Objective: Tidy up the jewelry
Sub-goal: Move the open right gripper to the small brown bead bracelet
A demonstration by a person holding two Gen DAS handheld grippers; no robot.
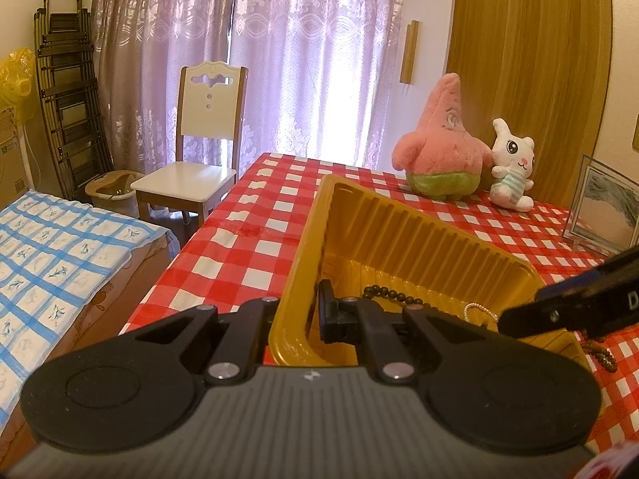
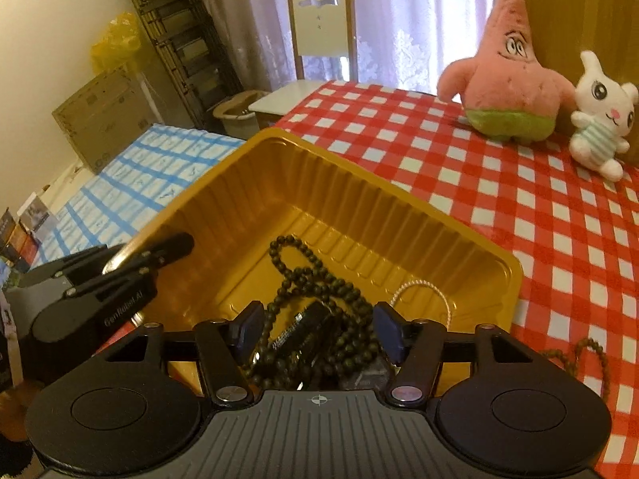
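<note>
A golden plastic tray [image 1: 403, 235] sits on the red-checked tablecloth. My left gripper [image 1: 297, 319] is shut on the tray's near left wall, one finger inside and one outside; the right wrist view shows it [image 2: 159, 257] at the tray's left rim. A dark bead necklace [image 2: 319, 291] lies piled in the tray [image 2: 247, 199] beside a thin white chain [image 2: 423, 291]. My right gripper [image 2: 319, 331] hangs over the pile with its jaws apart, beads and a small black oblong piece [image 2: 303, 327] between them. A brown bead string [image 2: 587, 355] lies on the cloth outside the tray.
A pink starfish plush [image 1: 443, 147] and a white bunny plush [image 1: 511, 167] stand at the table's far side, with a picture frame [image 1: 603, 207] at the right. Left of the table are a white chair [image 1: 199, 159] and a bed with a blue-checked cover [image 1: 60, 259].
</note>
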